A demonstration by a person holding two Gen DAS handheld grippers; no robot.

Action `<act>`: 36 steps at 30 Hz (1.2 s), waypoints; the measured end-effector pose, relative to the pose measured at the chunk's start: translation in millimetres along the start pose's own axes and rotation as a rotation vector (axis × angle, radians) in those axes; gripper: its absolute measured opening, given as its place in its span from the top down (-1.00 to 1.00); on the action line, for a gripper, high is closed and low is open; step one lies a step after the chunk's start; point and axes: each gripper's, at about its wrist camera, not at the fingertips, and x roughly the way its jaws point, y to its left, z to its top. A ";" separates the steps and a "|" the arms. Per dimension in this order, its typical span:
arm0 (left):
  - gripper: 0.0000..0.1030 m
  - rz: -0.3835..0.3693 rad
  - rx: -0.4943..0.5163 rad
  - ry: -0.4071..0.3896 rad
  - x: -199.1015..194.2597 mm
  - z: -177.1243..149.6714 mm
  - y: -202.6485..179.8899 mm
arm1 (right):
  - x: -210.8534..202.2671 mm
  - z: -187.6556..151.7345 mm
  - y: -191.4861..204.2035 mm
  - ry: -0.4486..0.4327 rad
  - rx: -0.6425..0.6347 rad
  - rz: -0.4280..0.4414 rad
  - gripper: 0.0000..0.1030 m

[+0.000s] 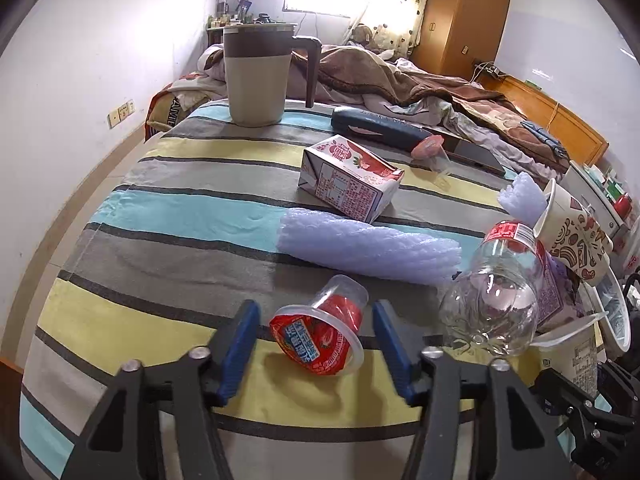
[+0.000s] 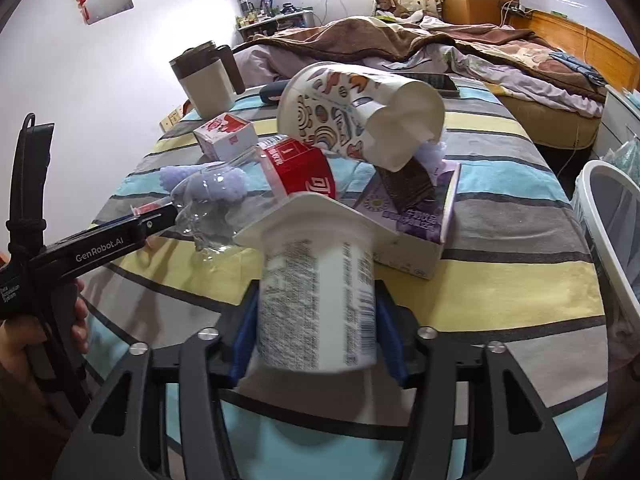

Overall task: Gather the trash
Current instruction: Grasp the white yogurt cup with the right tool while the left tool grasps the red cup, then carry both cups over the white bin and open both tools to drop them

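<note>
Yogurt cup between right fingers

Your left wrist camera sits just behind the left claw and looks forward and down across the striped desk, close to its near edge, toward the bed and window at the far end. Your right wrist camera rides behind the right claw, aimed the same way from farther right. Both views share the clear bottle, the patterned paper cup, the strawberry carton and the mug.
</note>
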 end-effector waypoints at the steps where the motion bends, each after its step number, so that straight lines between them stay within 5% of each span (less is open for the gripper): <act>1: 0.09 -0.001 -0.001 0.001 0.2 0.1 0.3 | 0.0 0.0 0.0 -0.002 0.000 0.002 -0.04; 12: 0.11 0.024 0.022 -0.031 -14.4 -5.4 -11.5 | -6.1 -2.7 -5.9 -0.023 -0.001 0.015 -0.03; 36: 0.11 -0.071 0.089 -0.153 -91.0 -18.9 -81.0 | -58.2 -3.6 -35.5 -0.134 0.006 0.042 -0.03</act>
